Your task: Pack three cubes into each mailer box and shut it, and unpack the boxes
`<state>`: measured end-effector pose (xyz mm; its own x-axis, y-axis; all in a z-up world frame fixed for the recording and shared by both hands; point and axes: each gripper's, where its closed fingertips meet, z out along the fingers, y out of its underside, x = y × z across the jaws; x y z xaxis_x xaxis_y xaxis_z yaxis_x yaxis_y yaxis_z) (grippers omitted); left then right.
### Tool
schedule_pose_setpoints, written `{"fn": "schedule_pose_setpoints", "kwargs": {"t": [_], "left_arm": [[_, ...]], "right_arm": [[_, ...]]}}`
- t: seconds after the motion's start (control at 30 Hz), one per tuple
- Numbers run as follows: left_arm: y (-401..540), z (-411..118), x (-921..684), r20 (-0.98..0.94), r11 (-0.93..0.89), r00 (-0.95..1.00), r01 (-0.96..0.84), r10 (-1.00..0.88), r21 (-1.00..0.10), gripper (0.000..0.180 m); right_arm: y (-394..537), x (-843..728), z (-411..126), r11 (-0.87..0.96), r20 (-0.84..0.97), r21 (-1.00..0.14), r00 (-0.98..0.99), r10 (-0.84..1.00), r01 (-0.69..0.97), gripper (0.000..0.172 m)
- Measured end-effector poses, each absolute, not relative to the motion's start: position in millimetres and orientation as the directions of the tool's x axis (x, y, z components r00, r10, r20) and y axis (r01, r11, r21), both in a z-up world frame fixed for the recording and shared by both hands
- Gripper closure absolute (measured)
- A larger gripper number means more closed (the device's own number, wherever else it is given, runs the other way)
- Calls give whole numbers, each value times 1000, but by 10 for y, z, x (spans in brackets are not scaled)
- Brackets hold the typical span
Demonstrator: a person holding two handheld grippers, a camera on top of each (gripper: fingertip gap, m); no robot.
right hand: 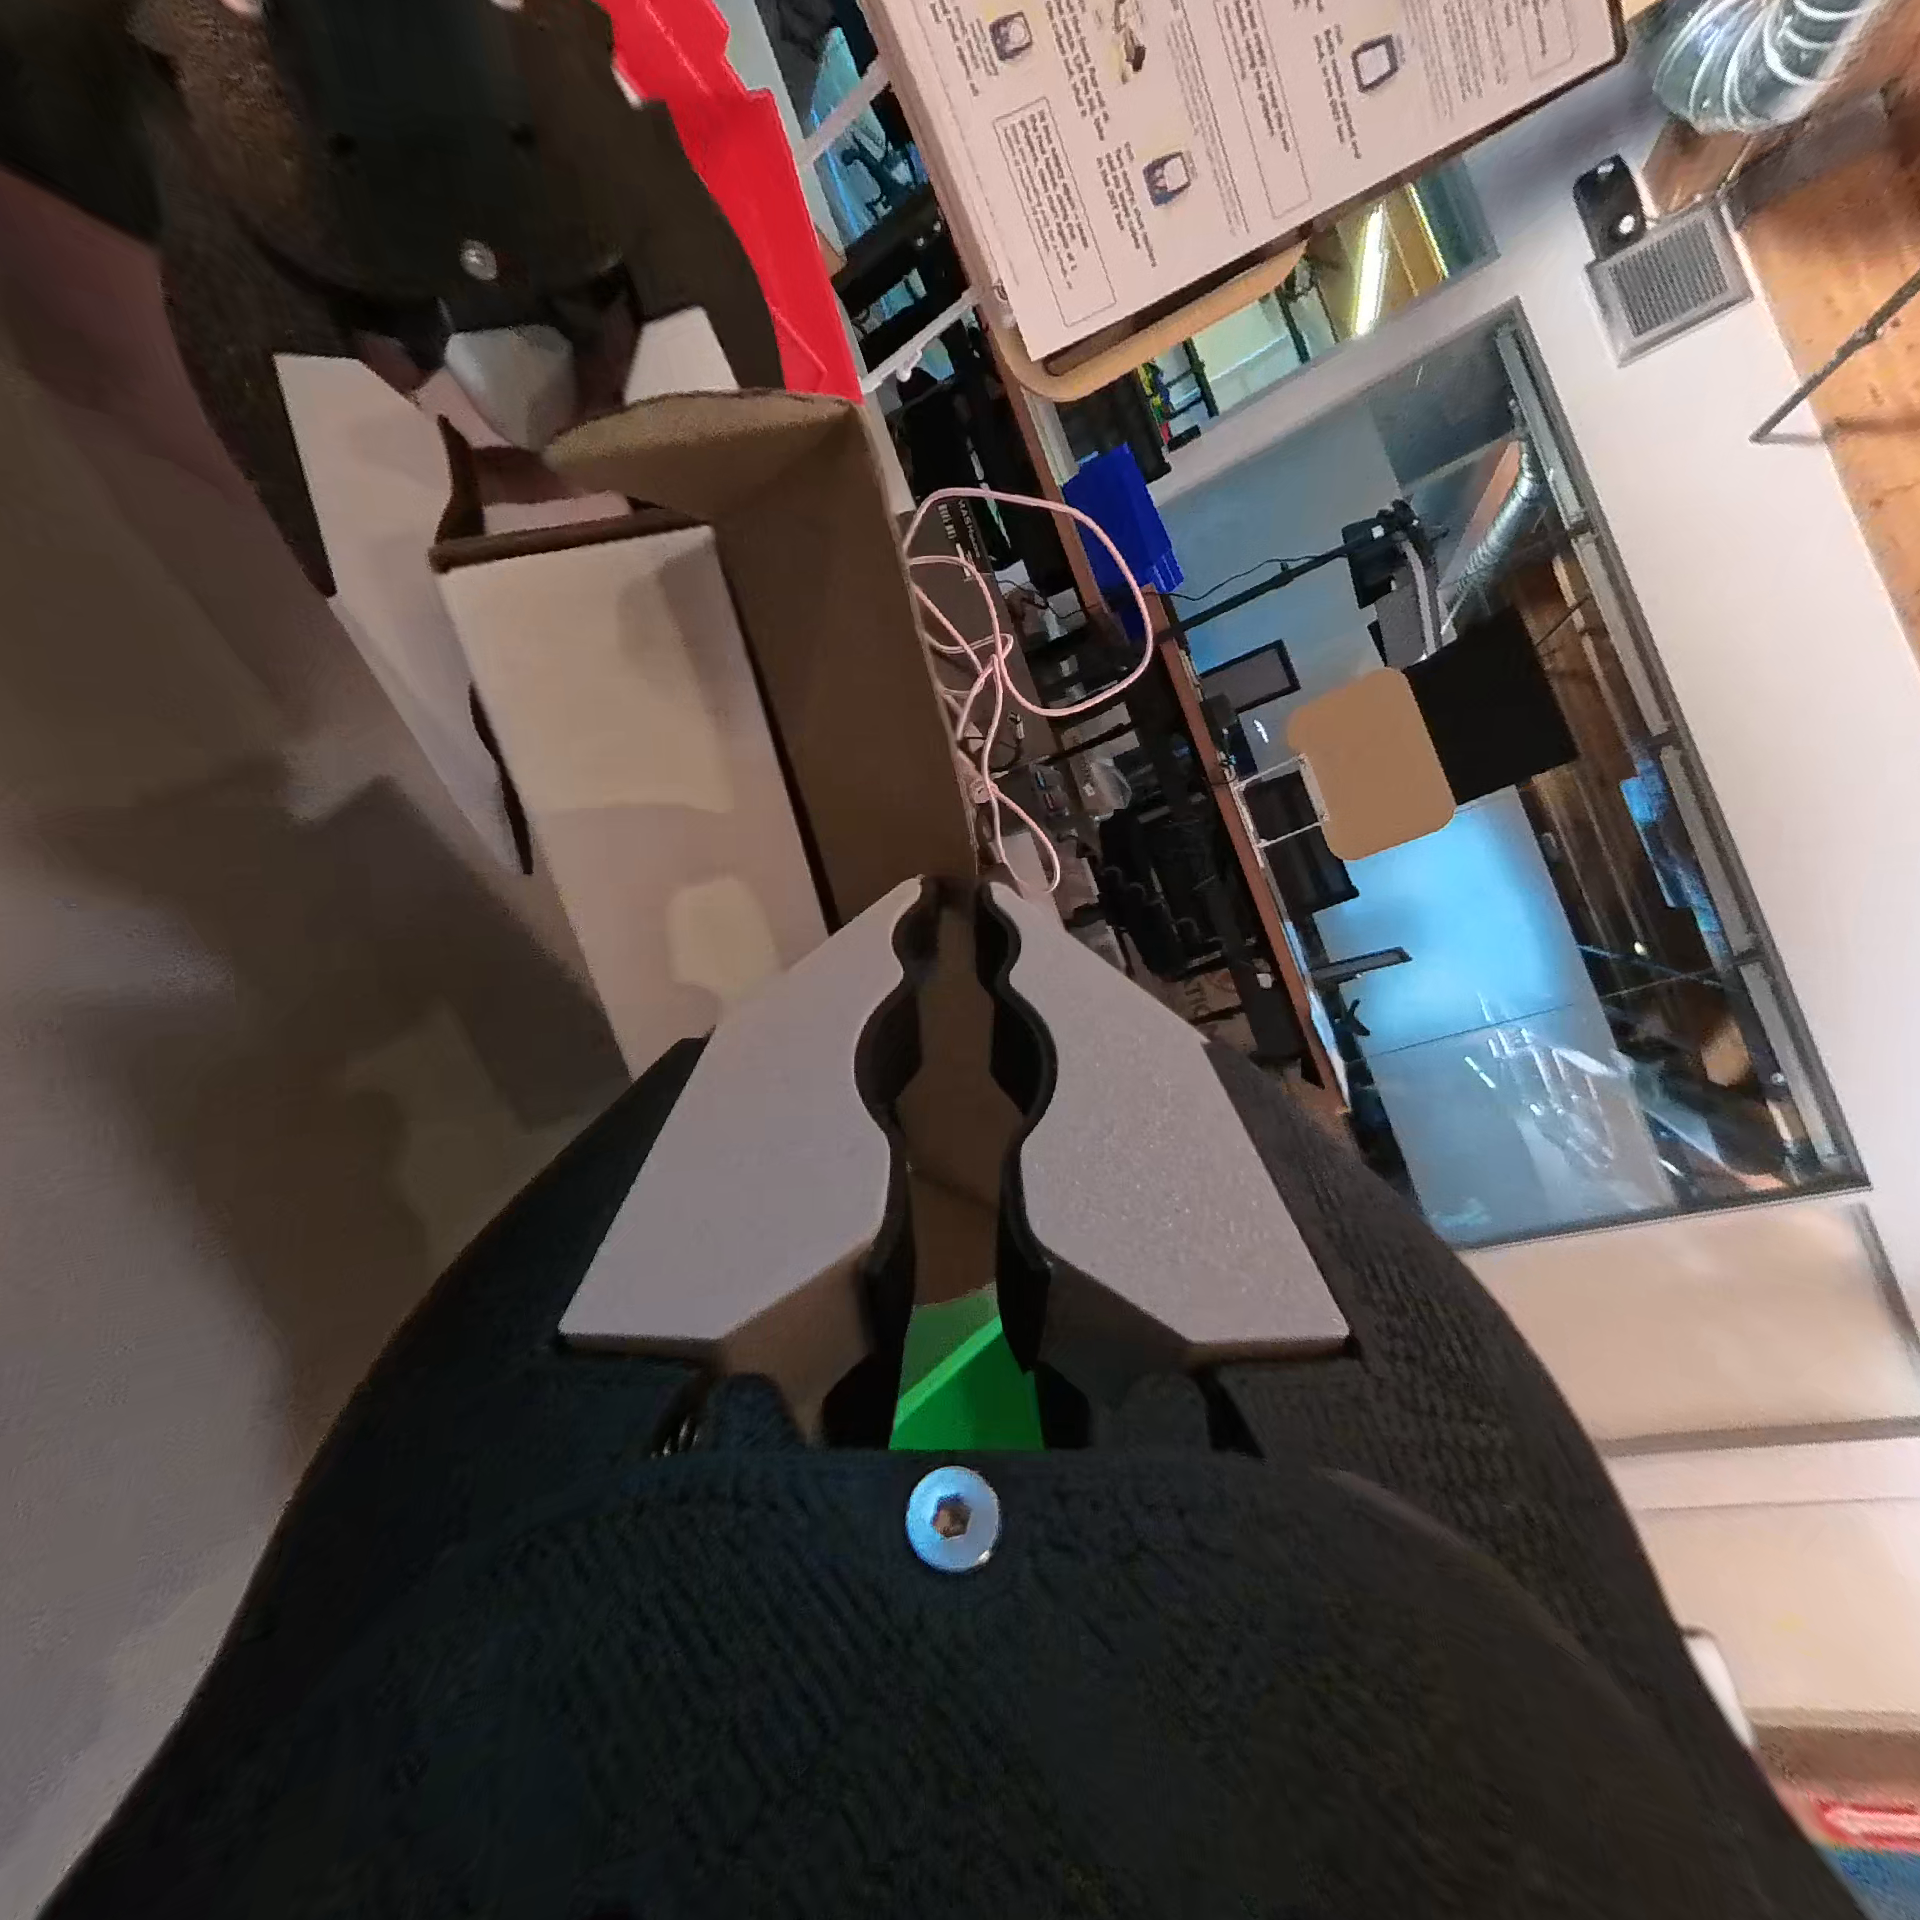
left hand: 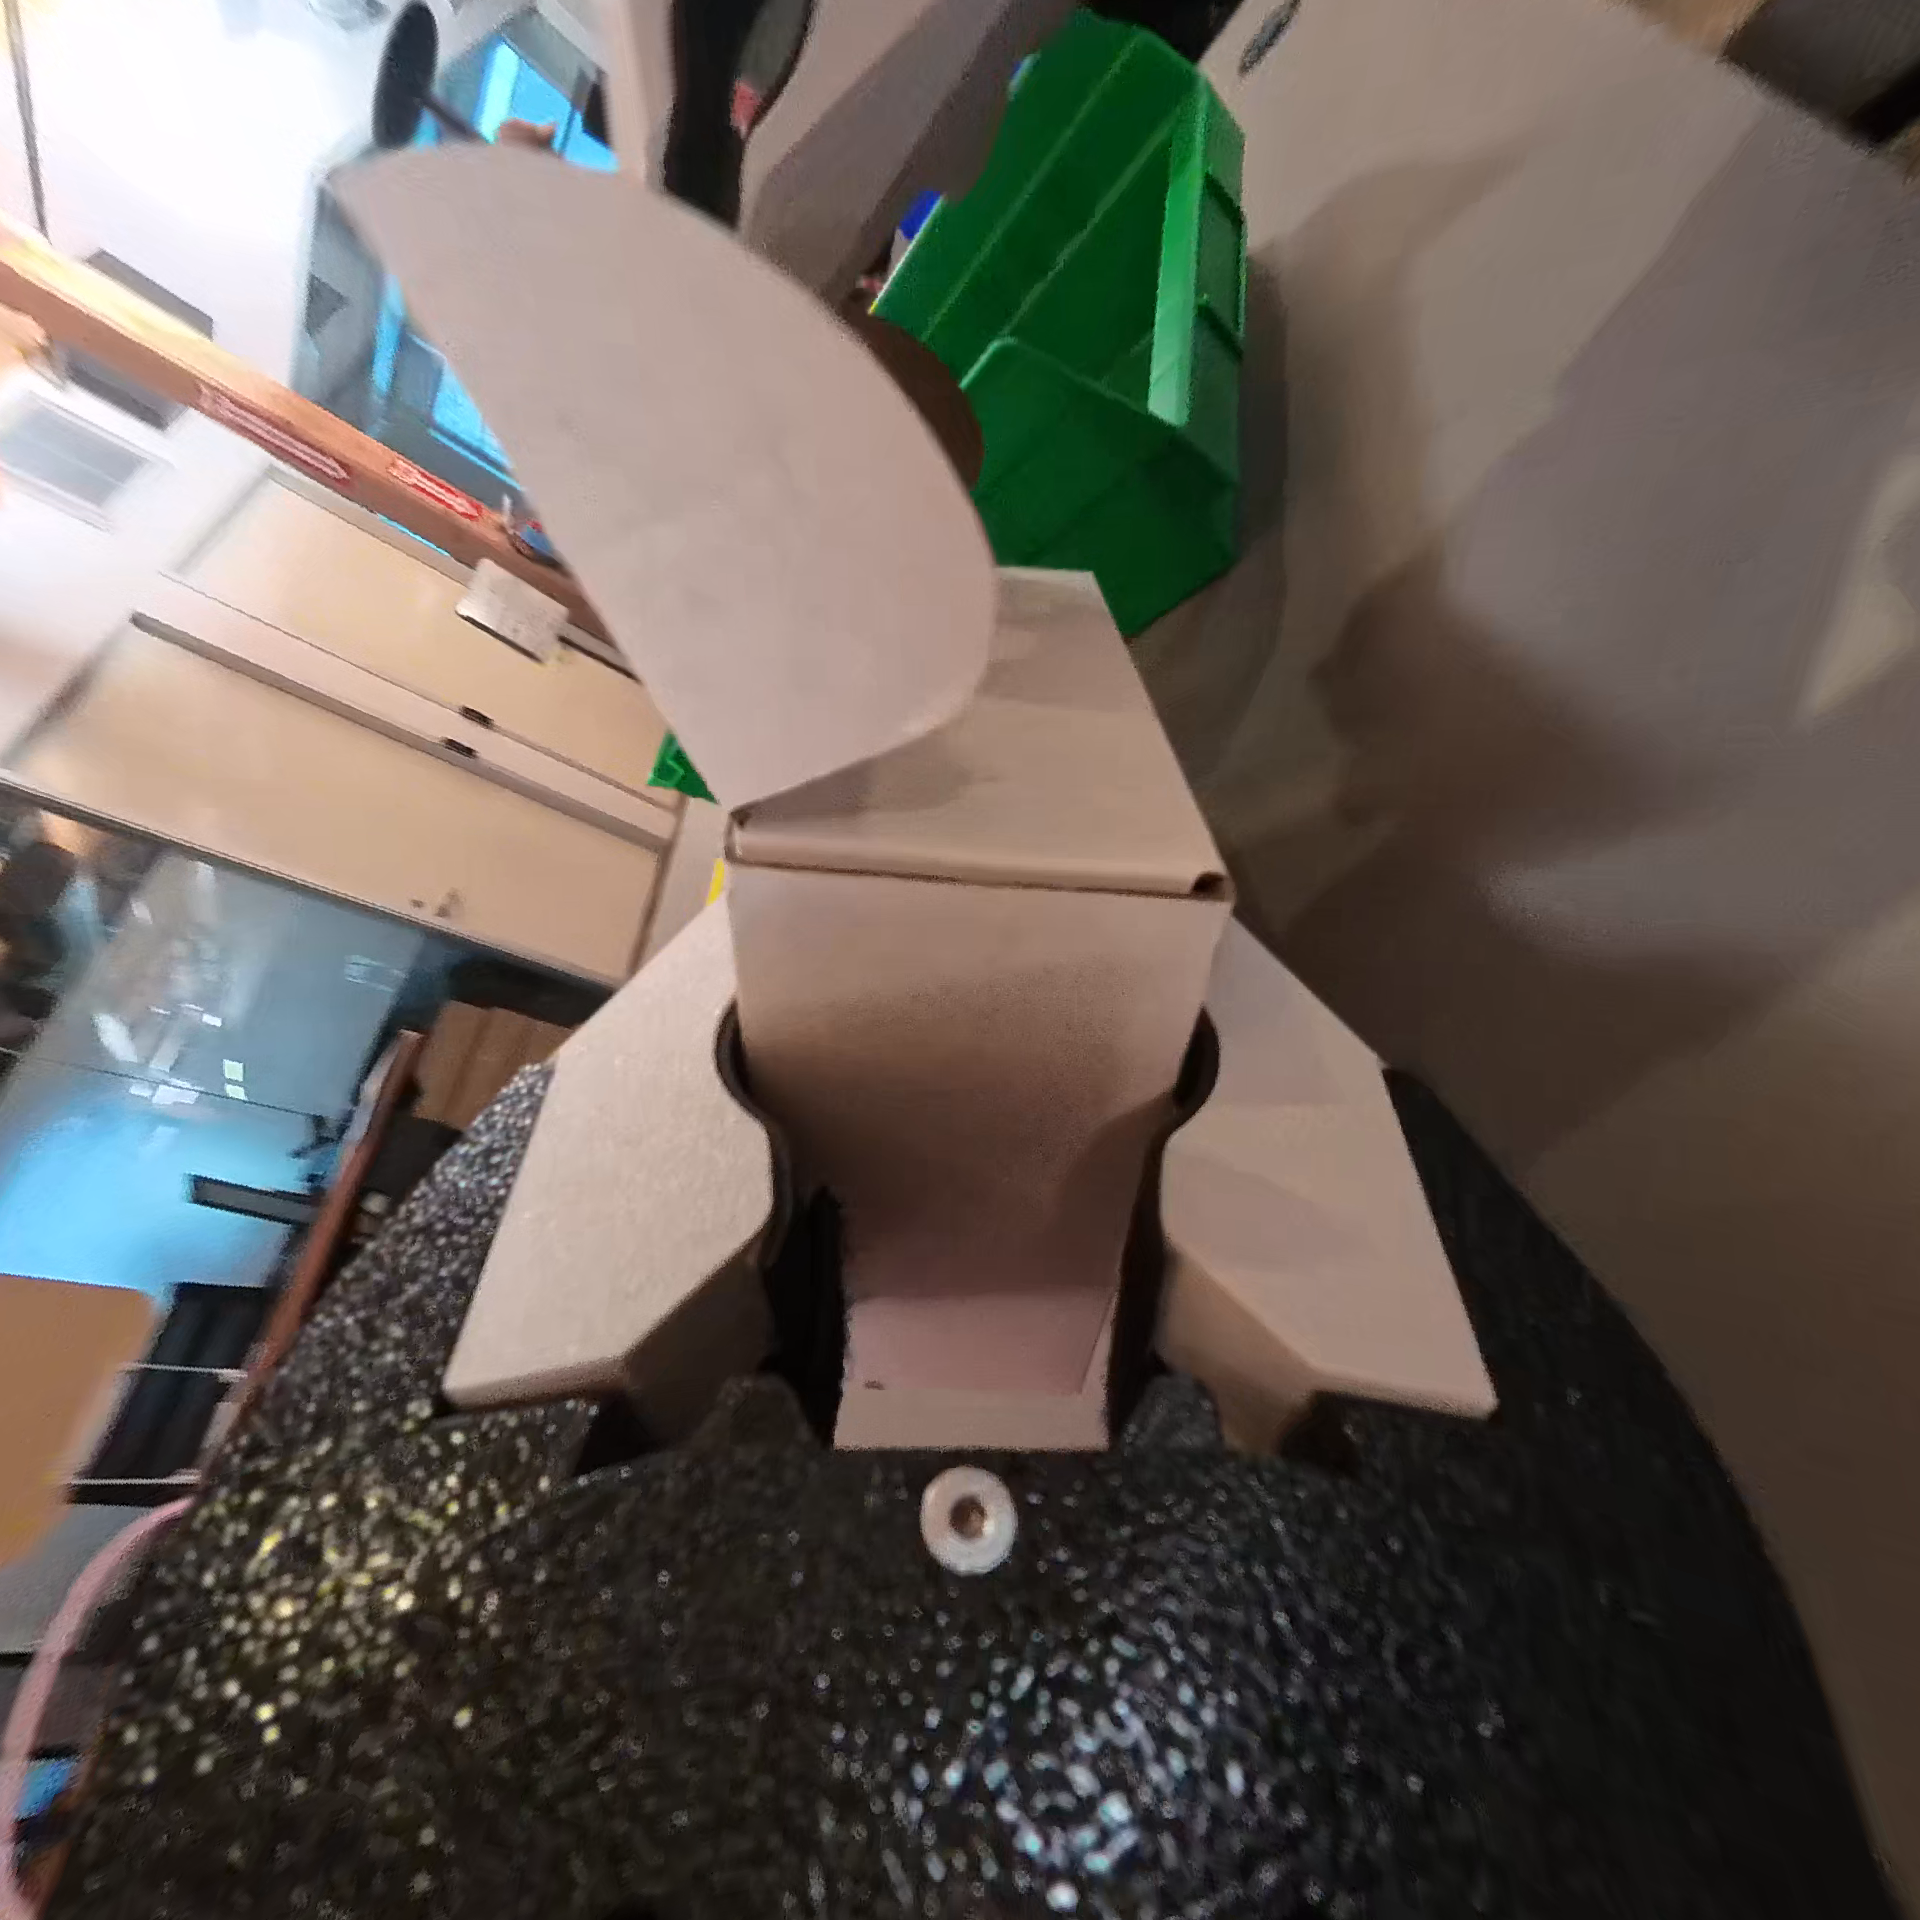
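Left claw: spread wide around the body of a white mailer box point(left hand: 977, 997); both grey fingers point(left hand: 644, 1143) lay flat against opposite side walls of the box, which sat deep between them down to the black base of the left gripper point(left hand: 977, 1060).
Right claw: nearly pressed together, the right gripper point(right hand: 951, 894) pinching the brown cardboard lid flap point(right hand: 831, 665) of the same box by its edge; the brown card ran down between the dark wavy pads.
Mailer box: held off the surface between the two grippers, tilted, its lid partly raised; from the left wrist view a rounded white tuck flap point(left hand: 686, 478) curled up and away above the box's closed near edge.
Box in right wrist view: white side wall point(right hand: 623, 748) with the brown inner face of the lid standing beside it; the left gripper's dark body point(right hand: 436, 156) showed at the far end of the box.
Cubes: contents of the box were hidden, so I could not tell whether any were inside.
Green bin point(left hand: 1101, 343): behind the box in the left wrist view, well apart from it.
Red bin point(right hand: 738, 166): beyond the box in the right wrist view.
Table point(left hand: 1558, 623): pale surface to the right of the box, blurred.
Background: cabinets point(left hand: 343, 727), a tangle of pale cable point(right hand: 997, 665) and glass panels, all soft with motion blur.
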<state>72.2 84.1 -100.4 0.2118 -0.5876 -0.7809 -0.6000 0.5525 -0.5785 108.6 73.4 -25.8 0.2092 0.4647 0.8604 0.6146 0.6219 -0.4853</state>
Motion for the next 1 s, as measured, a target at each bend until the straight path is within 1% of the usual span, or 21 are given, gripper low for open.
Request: {"fn": "schedule_pose_setpoints", "kwargs": {"t": [0.07, 0.1, 0.13, 0.17, 0.27, 0.3, 0.37, 0.4, 0.43, 0.5, 0.57, 0.6, 0.7, 0.77, 0.8, 0.87, 0.93, 1.0], "left_arm": [[831, -1003, 731, -833, 599, 180, -618, -523, -509, 104], [845, -1001, 736, -852, 611, 178, -627, -493, -484, 107], [873, -1013, 734, -862, 608, 182, -640, -473, -470, 105], [890, -1029, 739, -855, 599, 195, -638, -481, -483, 104], [869, -1026, 763, -770, 555, 255, -567, -585, -609, 100], [883, -990, 750, -756, 543, 282, -553, -591, -631, 93], [916, -952, 715, -712, 494, 326, -542, -622, -680, 72], [910, -919, 711, -679, 471, 345, -519, -648, -713, 65], [878, -870, 719, -650, 464, 357, -482, -671, -743, 63], [778, -739, 741, -619, 483, 368, -399, -694, -779, 67], [732, -618, 724, -617, 507, 392, -353, -683, -786, 75], [731, -582, 704, -623, 517, 404, -349, -669, -782, 79], [820, -528, 626, -677, 540, 456, -408, -578, -736, 78], [807, -574, 643, -716, 559, 426, -447, -553, -698, 88], [784, -583, 658, -731, 574, 411, -452, -545, -682, 97], [745, -592, 667, -770, 608, 381, -472, -512, -638, 125], [740, -591, 645, -815, 639, 360, -507, -454, -579, 159], [811, -593, 601, -832, 621, 370, -554, -412, -554, 165]], "right_arm": [[768, 1100, -282, 599, 845, -506, 218, 488, 620, 166], [785, 1112, -301, 589, 840, -510, 216, 497, 626, 166], [798, 1122, -322, 584, 839, -508, 209, 502, 634, 166], [815, 1133, -347, 576, 839, -503, 203, 505, 644, 167], [872, 1145, -394, 565, 853, -474, 194, 484, 675, 171], [900, 1147, -386, 561, 861, -465, 204, 466, 685, 171], [937, 1152, -394, 548, 870, -450, 208, 447, 705, 172], [956, 1157, -398, 537, 869, -452, 215, 446, 712, 172], [975, 1160, -408, 524, 865, -458, 223, 449, 718, 172], [999, 1155, -428, 505, 861, -462, 233, 451, 729, 172], [998, 1135, -447, 493, 861, -457, 230, 454, 740, 172], [992, 1125, -464, 485, 859, -456, 225, 461, 746, 172], [939, 1068, -532, 473, 831, -479, 208, 516, 739, 172], [903, 1043, -601, 450, 797, -502, 193, 573, 738, 171], [890, 1038, -640, 441, 783, -506, 181, 594, 742, 171], [887, 1041, -716, 426, 769, -498, 159, 619, 755, 172], [887, 1032, -796, 415, 750, -499, 140, 646, 761, 172], [914, 1024, -832, 411, 748, -502, 142, 649, 761, 172]]}}
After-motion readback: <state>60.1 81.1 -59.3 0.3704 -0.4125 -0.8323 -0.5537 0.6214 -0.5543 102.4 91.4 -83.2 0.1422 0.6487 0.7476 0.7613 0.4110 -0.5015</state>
